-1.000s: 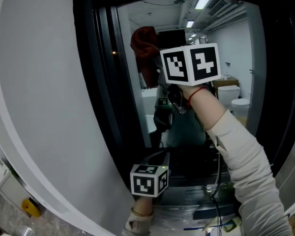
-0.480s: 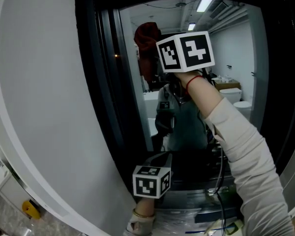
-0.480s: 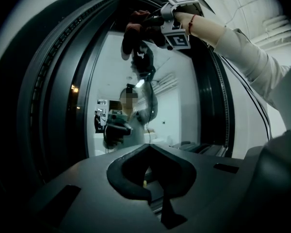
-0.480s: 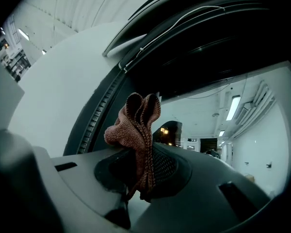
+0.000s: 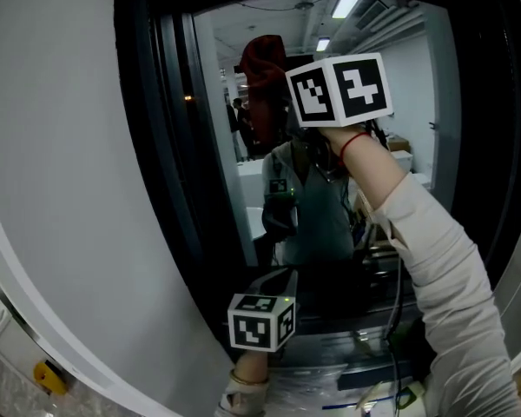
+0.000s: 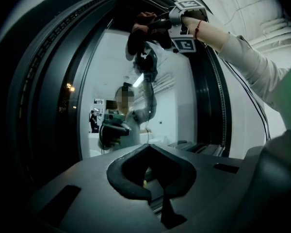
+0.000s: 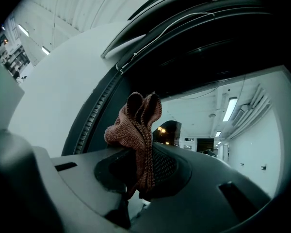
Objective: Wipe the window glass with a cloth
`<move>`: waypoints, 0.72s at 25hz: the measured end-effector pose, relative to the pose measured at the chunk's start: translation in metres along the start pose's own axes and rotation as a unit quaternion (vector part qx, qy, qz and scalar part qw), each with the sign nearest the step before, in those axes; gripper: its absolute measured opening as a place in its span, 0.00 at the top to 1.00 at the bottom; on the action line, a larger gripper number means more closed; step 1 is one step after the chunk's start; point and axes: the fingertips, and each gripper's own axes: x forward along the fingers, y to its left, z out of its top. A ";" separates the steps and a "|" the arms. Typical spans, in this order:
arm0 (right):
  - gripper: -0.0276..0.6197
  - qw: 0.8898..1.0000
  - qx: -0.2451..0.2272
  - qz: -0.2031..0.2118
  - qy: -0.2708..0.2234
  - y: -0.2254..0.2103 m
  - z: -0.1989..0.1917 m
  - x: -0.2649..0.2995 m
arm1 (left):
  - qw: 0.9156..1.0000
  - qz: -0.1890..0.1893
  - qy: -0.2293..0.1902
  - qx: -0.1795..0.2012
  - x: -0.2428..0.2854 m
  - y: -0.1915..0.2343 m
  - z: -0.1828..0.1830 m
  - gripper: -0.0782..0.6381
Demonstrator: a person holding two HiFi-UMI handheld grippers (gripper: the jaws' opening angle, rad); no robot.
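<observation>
Window wipe: cloth shifted a little higher.
Left gripper low, jaws together, empty, unmoved. Right gripper clamped on red cloth, raised slightly since a second ago, against upper window glass. The stroke probably continues.

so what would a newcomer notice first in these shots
The dark red cloth stands out first, bunched in the shut jaws of the right gripper and held high up at the window glass. Next is the glass itself, which mirrors the person and a brightly lit room inside its dark frame. The left gripper hangs low near the sill, jaws together on nothing.
</observation>
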 end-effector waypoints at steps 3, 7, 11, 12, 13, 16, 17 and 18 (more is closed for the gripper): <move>0.88 1.000 -0.007 -0.009 0.004 -0.010 -0.002 -0.010 | 1.000 -0.009 0.000 -0.001 0.004 -0.006 -0.002 0.88; 0.88 1.000 -0.012 -0.020 0.009 -0.027 -0.005 -0.027 | 1.000 -0.021 0.002 -0.003 0.009 -0.019 -0.005 0.88; 0.88 0.999 -0.014 -0.038 0.013 -0.044 -0.006 -0.045 | 0.999 -0.033 0.004 0.000 0.014 -0.029 -0.008 0.88; 0.88 0.999 -0.014 -0.042 0.014 -0.049 -0.007 -0.049 | 0.999 -0.036 0.004 0.000 0.015 -0.032 -0.008 0.88; 0.88 0.999 -0.013 -0.046 0.014 -0.054 -0.008 -0.053 | 0.999 -0.038 0.004 0.000 0.016 -0.034 -0.008 0.88; 0.88 0.998 -0.014 -0.060 0.017 -0.069 -0.010 -0.068 | 0.999 -0.045 0.003 -0.001 0.020 -0.042 -0.009 0.88; 0.88 0.997 -0.016 -0.068 0.019 -0.075 -0.010 -0.074 | 0.999 -0.050 0.003 -0.001 0.021 -0.045 -0.010 0.88; 0.88 0.997 -0.017 -0.076 0.022 -0.081 -0.012 -0.080 | 0.998 -0.055 0.003 -0.001 0.023 -0.049 -0.010 0.88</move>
